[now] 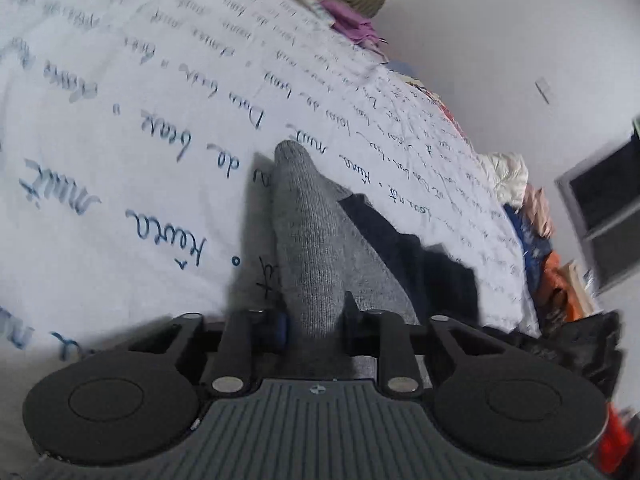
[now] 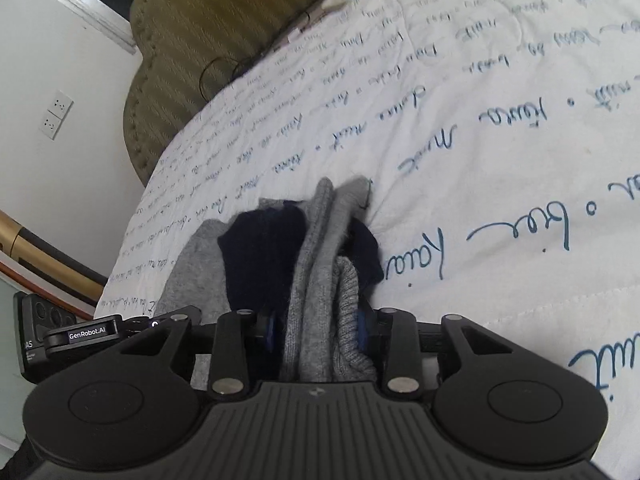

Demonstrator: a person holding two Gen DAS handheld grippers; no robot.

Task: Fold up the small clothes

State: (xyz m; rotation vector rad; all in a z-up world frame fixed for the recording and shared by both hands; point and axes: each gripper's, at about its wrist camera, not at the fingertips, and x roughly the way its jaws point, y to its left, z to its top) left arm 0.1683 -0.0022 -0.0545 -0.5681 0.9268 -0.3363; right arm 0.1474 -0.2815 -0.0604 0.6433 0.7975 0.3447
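1. Left claw [image 1: 314, 320]: black plastic, jaws clamped on a grey sock [image 1: 316, 240]. Fine ribbed knit, long tapered shape w/ rounded toe pointing far, toward the middle of the bedsheet [image 1: 120, 80].
2. Dark navy fabric [image 1: 400, 248] sits just right of the grey knit, touching it; soft, matte, irregular edge. Can't tell if it's a 2nd garment or a part of the same one.
3. Right claw [image 2: 320, 330]: jaws clamped on a bunched stack of knit [image 2: 316, 280], several grey folds standing edge-on, one coarser rib on the right, w/ navy patches [image 2: 260, 252] both sides.
4. Bed cover is white, quilted, stitched seams, printed w/ blue cursive script all over.
5. Only left view shows: heap of mixed clothes [image 1: 536, 232] at the far right edge of the bed (white, pink, blue, orange), a purple cloth [image 1: 352, 24] far up, and a dark-framed window [image 1: 604, 200].
6. Only right view shows: olive-gold striped padded headboard [image 2: 224, 40] w/ studded border, wall sockets [image 2: 56, 116] on the white wall at left, a black cable [image 2: 216, 76] on the far edge of the bed, and the other device's body labelled GenRobot.AI [image 2: 84, 334] at near left.
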